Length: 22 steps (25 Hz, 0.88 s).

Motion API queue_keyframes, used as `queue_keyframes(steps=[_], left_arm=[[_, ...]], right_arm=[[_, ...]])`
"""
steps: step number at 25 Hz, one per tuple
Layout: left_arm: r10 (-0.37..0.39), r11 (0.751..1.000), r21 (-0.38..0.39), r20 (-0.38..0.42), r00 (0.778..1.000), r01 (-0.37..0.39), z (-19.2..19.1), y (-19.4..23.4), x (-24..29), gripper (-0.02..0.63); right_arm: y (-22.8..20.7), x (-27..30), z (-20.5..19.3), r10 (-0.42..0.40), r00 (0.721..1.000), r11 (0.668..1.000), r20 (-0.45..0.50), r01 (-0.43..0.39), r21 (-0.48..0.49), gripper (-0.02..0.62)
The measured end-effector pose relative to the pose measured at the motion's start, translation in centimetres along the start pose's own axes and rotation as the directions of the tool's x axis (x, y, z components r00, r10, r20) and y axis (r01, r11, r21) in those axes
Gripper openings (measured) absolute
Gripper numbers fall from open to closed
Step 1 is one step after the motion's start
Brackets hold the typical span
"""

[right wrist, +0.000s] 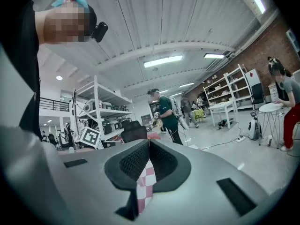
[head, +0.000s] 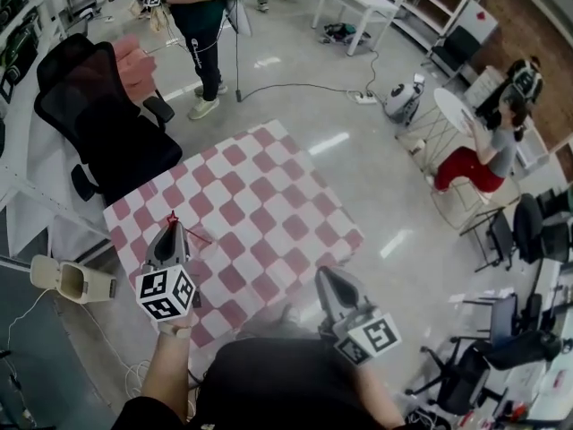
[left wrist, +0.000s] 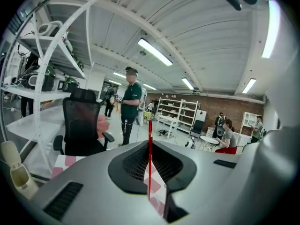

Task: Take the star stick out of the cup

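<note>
Pinching the star stick (left wrist: 150, 165) in the left hand-held gripper (left wrist: 150, 143): squeezed onto the thin red shaft from both sides, with barely a slit between the dark pads. Looking along those jaws, running straight up the seam, upright in that view, long axis in line with the slit, top end poking past the jaw tips toward the far side of the room. Can't make out the star shape from there.

Switching to the head view. Holding the left hand-held gripper (head: 170, 229) over the left part of the red-and-white checked worktop (head: 269, 195), aimed far. Spotting the star stick (head: 172, 217) again as a red tip just beyond the jaws on the far side, then as a thin red line slanting off to the right and a touch nearer over the checks. So, set crosswise to the jaws' aim, gripped somewhere along its length. Touching the cloth or clear of it? Can't tell.

Over on the right: pressed together on nothing, the right hand-held gripper (head: 328, 278), hovering at the near right edge of the worktop, well apart from the stick. In its own view, shut pads at the right hand-held gripper (right wrist: 149, 142), with only checked worktop (right wrist: 146, 184) showing below them.

Beyond the far left corner, a black office chair (head: 98, 115); farther still, a person (head: 199, 25) standing on the floor.
</note>
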State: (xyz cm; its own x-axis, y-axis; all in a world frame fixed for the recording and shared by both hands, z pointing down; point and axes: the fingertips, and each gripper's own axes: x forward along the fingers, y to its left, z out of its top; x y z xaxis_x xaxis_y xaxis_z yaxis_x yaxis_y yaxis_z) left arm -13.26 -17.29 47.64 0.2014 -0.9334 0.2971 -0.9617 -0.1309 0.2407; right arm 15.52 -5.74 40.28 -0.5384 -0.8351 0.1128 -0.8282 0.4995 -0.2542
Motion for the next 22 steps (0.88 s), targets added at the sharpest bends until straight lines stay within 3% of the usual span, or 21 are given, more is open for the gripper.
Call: queue_keyframes(steps=[5, 12, 16, 22], left_arm=[[0.001, 1.000, 0.014, 0.083, 0.997, -0.002, 4.3, -1.8, -2.9, 0.055], [-0.021, 0.999, -0.031, 0.190, 0.982, 0.027, 8.6, -3.3, -7.6, 0.054], [-0.035, 0.997, -0.059, 0.212, 0.977, 0.049, 8.5, -3.5, -9.9, 0.054], [0.007, 0.994, -0.111, 0.219, 0.976, 0.018, 7.0, -2.8, -13.5, 0.055]], right_arm=[[0.2, 0.9, 1.7, 0.071, 0.996, 0.997, 0.057, -0.073, 0.036, 0.017], [1.4, 3.3, 3.0, 0.184, 0.979, 0.981, 0.092, -0.189, 0.046, 0.017], [3.0, 4.8, 3.4, 0.255, 0.963, 0.965, 0.090, -0.260, 0.044, 0.017], [5.4, 6.9, 1.9, 0.346, 0.938, 0.938, 0.010, -0.346, 0.023, 0.017]])
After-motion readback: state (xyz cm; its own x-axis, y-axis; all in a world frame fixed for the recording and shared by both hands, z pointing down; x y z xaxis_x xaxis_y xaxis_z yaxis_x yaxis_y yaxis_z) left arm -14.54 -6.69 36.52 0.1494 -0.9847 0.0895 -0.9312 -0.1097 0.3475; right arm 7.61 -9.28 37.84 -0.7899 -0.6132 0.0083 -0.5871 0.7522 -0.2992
